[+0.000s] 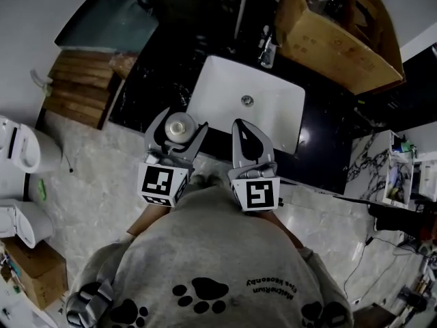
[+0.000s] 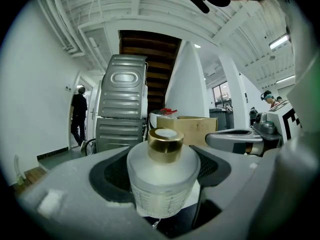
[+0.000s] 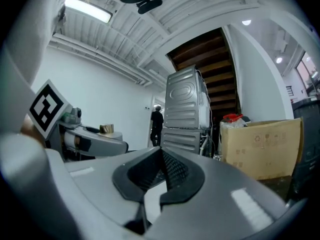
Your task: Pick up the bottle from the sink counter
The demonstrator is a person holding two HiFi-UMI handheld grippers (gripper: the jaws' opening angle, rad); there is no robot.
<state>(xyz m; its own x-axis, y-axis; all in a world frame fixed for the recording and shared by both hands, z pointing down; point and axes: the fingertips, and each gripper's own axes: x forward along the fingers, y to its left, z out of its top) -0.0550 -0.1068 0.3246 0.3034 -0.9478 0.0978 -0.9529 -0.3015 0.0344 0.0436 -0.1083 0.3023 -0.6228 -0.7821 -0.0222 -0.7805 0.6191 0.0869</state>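
Black stone counter fills the head view, with a white sink set in it and a cardboard box at its far right corner. A person in a grey sweatshirt stands at the front edge with a gripper in each hand.

The left gripper is closed on the bottle, one pad pressed against each side of its frosted body. The bottle stands upright at the counter's front edge, just beside the sink's near left corner, its gold cap above the jaws. The right gripper hangs beside it over the sink's front rim, its jaws together with nothing between them.

The grasp looks made, so the lift seems to be the step in hand; whether the base has left the counter cannot be told. The next move likely calls for a straight, steady rise with the bottle kept upright.

Fine printed lines ring the bottle's lower body, too small to read. The sweatshirt carries paw prints and a line of lettering, not legible here. Each gripper bears square black-and-white markers.
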